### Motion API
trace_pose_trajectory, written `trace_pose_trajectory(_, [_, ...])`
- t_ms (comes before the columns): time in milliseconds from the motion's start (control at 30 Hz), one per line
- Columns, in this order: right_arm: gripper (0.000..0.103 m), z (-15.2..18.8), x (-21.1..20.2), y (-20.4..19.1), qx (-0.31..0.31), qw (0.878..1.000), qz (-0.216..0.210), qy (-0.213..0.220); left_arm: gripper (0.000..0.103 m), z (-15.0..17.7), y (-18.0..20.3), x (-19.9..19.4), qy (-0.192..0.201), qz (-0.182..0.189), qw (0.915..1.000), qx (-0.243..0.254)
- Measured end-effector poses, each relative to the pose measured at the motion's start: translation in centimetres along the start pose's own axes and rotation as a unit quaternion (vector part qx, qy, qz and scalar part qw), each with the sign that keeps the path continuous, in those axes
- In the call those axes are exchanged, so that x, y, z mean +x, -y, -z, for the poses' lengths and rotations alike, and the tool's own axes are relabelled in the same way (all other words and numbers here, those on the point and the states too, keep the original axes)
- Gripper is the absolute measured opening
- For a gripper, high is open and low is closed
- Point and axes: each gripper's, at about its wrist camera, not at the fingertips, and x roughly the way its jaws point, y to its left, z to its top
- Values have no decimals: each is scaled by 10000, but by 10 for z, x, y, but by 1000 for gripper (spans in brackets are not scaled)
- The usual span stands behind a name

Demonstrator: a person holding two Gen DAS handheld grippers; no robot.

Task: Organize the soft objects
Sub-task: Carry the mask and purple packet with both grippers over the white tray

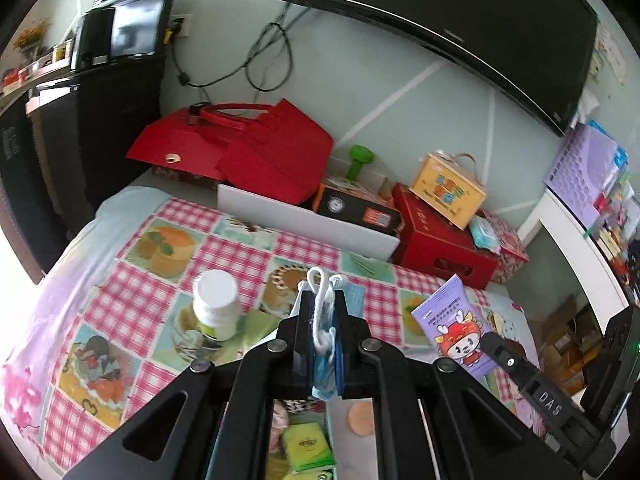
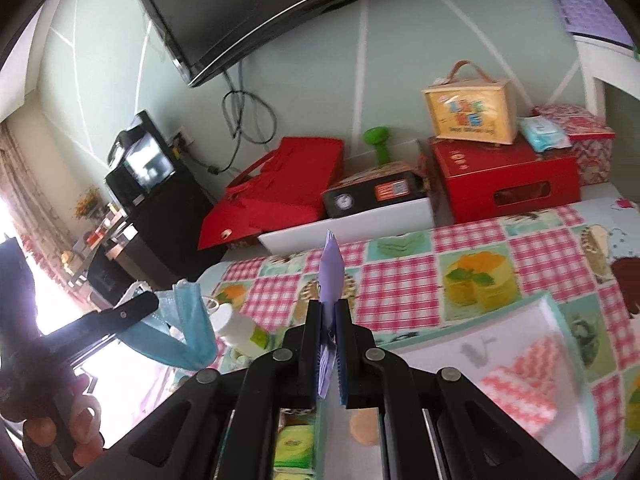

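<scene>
the blue face mask [image 1: 325, 364] hangs pinched between the closed jaws of the left gripper [image 1: 323, 300], its white ear loop [image 1: 320, 312] draped over the fingertips, lifted clear above the table [image 1: 132, 304] with its pink checked cake-print cloth. in the right wrist view the same mask [image 2: 188, 336] dangles in folds from that gripper at the left edge, where the person's fingers [image 2: 86, 432] wrap the handle. the purple tissue packet [image 2: 330, 280] stands edge-on, clamped in the closed jaws of the right gripper [image 2: 329, 312]; from the left wrist view its cartoon front [image 1: 452, 332] shows. below the mask a white-capped bottle [image 1: 214, 304] stands on the cloth. red boxes [image 1: 240, 148] and a yellow carry box [image 1: 448, 190] line the wall behind.
</scene>
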Motion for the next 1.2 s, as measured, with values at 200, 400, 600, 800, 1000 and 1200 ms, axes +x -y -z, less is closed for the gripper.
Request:
trace_pose_trajectory(200, [7,-3,-24,33,353,9989,243,182,7,10,24,8,-151,112,9994,278])
trace_pose_trajectory(400, [7,-1,-49,77,768,9945,610,370,7,21,46,17,-288,197,9980,536])
trace_pose_trajectory(600, [7,3,-61,117,1180,9891,767,436,7,33,64,30,-484,264,9954,784])
trace_pose_trajectory(800, [7,9,-48,138,1344,9864,929,199,7,46,79,46,-669,245,9928,966])
trace_pose_trajectory(1000, [7,17,-34,151,1514,9844,898,4,7,60,93,66,-864,207,9893,1153])
trace_pose_trajectory(1200, [7,27,-17,165,1741,9804,903,-203,7,76,100,90,-1108,-4,9851,1312])
